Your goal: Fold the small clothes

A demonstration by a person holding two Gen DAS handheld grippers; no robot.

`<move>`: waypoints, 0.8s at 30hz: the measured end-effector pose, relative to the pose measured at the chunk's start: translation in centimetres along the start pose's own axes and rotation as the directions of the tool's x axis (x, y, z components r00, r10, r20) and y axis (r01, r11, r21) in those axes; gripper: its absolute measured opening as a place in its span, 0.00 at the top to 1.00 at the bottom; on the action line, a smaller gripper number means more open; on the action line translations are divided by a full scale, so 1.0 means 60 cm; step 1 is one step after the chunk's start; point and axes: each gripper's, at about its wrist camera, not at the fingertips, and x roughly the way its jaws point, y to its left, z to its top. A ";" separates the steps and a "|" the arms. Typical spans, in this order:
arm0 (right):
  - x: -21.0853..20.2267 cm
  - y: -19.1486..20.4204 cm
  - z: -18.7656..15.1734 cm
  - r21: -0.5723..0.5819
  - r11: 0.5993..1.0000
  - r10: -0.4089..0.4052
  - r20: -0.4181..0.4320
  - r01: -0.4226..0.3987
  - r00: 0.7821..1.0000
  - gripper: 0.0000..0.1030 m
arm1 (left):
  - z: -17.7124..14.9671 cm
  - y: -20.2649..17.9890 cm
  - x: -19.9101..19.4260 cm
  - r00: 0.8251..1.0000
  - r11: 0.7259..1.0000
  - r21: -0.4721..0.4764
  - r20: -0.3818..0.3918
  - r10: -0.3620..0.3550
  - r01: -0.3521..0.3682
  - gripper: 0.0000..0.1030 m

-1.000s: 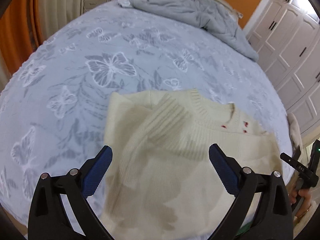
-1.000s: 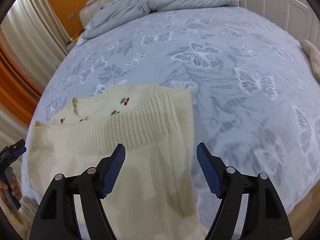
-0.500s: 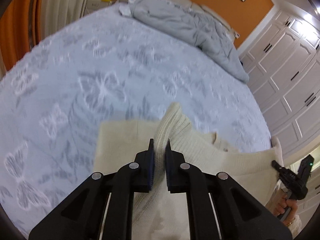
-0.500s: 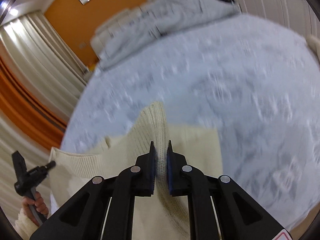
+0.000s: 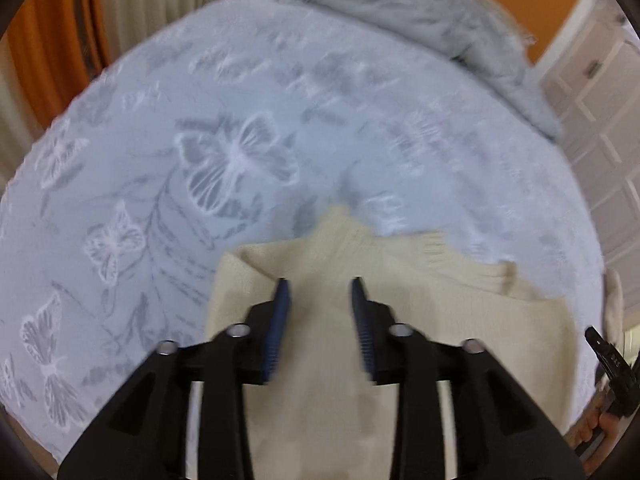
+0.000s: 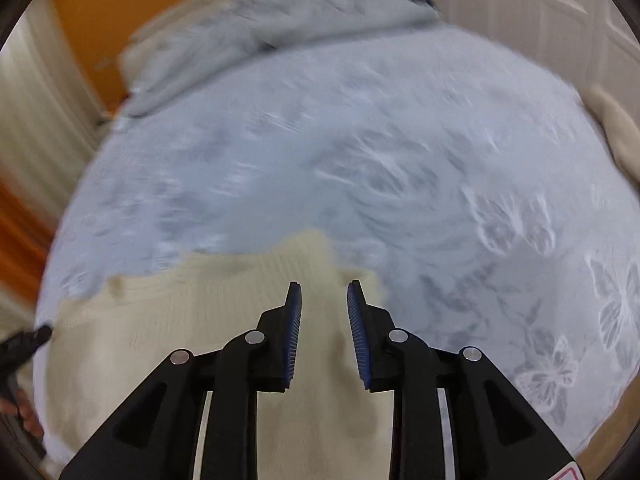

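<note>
A cream knit sweater [image 5: 420,320] lies folded on the bed, its ribbed edge turned toward the far side. My left gripper [image 5: 319,292] hovers over its left part with the jaws partly open and nothing between them. In the right wrist view the sweater [image 6: 192,320] fills the lower left. My right gripper [image 6: 323,294] stands over its right edge, jaws partly open and empty. Both views are blurred by motion.
The bed has a pale blue butterfly-print cover [image 5: 240,120]. A grey duvet [image 5: 420,12] is bunched at the headboard end. White wardrobe doors [image 5: 600,120] stand to the right, curtains [image 5: 60,40] to the left. Another cream cloth [image 6: 612,128] lies at the bed's right edge.
Both grippers were open, then shut on the sweater's ribbed edge and lifted it. Now both have opened and the edge lies flat, folded farther up the bed.
</note>
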 end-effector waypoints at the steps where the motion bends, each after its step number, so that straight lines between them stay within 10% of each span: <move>1: -0.008 0.023 -0.007 -0.027 0.999 0.045 -0.006 -0.045 0.999 0.75 | -0.007 -0.013 -0.016 1.000 1.000 0.013 0.023 -0.010 0.009 0.57; 3: -0.004 0.095 -0.034 -0.081 0.981 0.169 -0.064 -0.174 0.984 0.76 | -0.029 -0.048 -0.034 0.998 0.999 0.035 0.038 -0.043 0.041 0.40; 8: 0.069 0.270 -0.111 -0.196 0.894 0.347 -0.263 -0.402 0.900 0.87 | -0.080 -0.108 0.022 0.999 0.996 0.091 -0.053 -0.005 0.010 0.37; 12: 0.122 0.232 -0.101 -0.218 0.928 0.243 -0.266 -0.304 0.933 1.00 | -0.097 -0.058 0.076 0.985 0.987 0.095 -0.109 0.136 -0.126 0.39; 16: 0.115 0.045 -0.064 -0.050 0.996 0.063 -0.182 -0.073 0.981 1.00 | -0.091 -0.001 0.065 0.990 0.994 0.050 -0.100 0.098 -0.093 0.43; 19: 0.081 -0.061 -0.062 0.073 0.996 0.071 -0.186 -0.058 0.980 1.00 | -0.095 0.006 0.055 0.992 0.996 0.062 -0.102 0.071 -0.065 0.45; 20: 0.054 -0.064 -0.063 0.021 0.997 -0.067 -0.167 0.072 0.984 1.00 | -0.096 0.003 0.047 0.992 0.995 0.063 -0.099 0.077 -0.071 0.44; 22: -0.005 -0.065 -0.069 0.009 0.999 -0.043 -0.118 0.044 0.992 0.92 | -0.099 0.001 0.008 0.997 0.999 0.035 -0.059 0.043 -0.041 0.37; 24: -0.039 -0.065 -0.075 0.025 0.999 -0.027 -0.099 0.030 0.995 0.60 | -0.105 0.004 -0.032 0.999 0.999 0.020 -0.019 0.033 -0.033 0.23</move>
